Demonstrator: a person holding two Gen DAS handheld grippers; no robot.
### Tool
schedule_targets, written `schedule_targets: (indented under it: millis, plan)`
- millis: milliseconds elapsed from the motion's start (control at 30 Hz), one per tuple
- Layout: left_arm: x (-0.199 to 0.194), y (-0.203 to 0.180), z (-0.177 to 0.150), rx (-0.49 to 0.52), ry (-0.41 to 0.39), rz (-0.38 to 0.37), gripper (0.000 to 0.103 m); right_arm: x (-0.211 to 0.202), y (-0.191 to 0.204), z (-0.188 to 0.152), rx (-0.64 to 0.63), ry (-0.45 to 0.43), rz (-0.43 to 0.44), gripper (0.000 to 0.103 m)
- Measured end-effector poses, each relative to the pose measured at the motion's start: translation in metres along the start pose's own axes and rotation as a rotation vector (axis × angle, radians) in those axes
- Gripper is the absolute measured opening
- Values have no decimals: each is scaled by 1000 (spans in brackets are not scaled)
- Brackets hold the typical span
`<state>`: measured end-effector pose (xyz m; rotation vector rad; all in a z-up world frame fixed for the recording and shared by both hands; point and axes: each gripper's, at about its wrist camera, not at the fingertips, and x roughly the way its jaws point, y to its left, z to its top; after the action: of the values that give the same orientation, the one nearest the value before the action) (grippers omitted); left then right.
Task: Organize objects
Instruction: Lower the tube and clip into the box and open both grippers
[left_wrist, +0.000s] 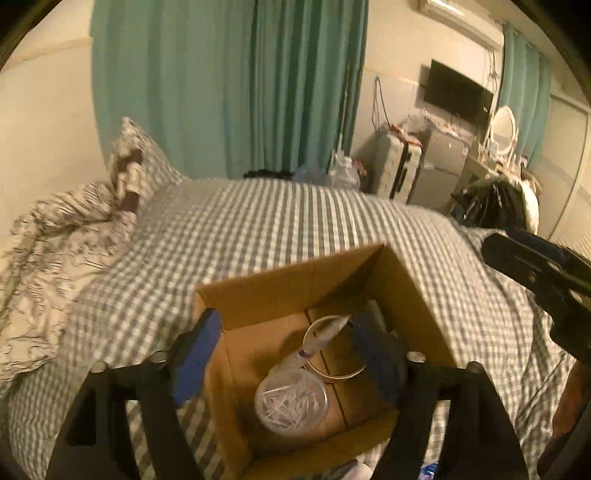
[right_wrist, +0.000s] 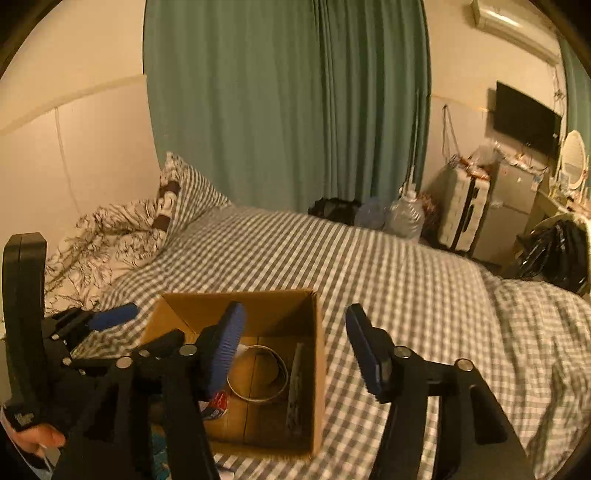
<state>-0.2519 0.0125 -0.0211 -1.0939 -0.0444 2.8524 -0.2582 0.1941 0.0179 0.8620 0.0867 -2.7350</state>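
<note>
An open cardboard box (left_wrist: 413, 295) sits on the checked bed. Inside lie a clear round tub of white sticks (left_wrist: 291, 402), a metal ring (left_wrist: 334, 369) and a pale tube (left_wrist: 325, 334). My left gripper (left_wrist: 291, 350) is open and empty above the box, its blue pads either side of the opening. In the right wrist view the box (right_wrist: 317, 369) holds the ring (right_wrist: 258, 374) and a flat dark strip (right_wrist: 295, 391). My right gripper (right_wrist: 295, 350) is open and empty over the box's right wall. The left gripper (right_wrist: 110, 321) shows at the left.
The grey checked bedspread (right_wrist: 388, 280) stretches beyond the box. A patterned quilt and pillow (right_wrist: 122, 232) lie at the far left. Green curtains, water bottles (right_wrist: 402, 218), a suitcase (right_wrist: 461, 210) and a chair with black bags (right_wrist: 557, 251) stand beyond the bed.
</note>
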Motion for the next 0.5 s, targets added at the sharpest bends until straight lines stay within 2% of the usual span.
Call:
schedule_targets:
  millis: [167, 300, 400, 500]
  plan:
    - [-64, -6, 11, 32, -95, 15, 85, -72, 4, 16, -14, -81, -38, 78]
    - [-124, -13, 14, 38, -183, -4, 97, -128, 11, 20, -28, -137, -56, 84]
    - [-159, -19, 10, 51, -225, -5, 100, -166, 18, 19, -43, -175, -82, 91]
    - [-184, -20, 4, 59, -254, -7, 103, -197, 22, 14, -46, -198, -98, 93]
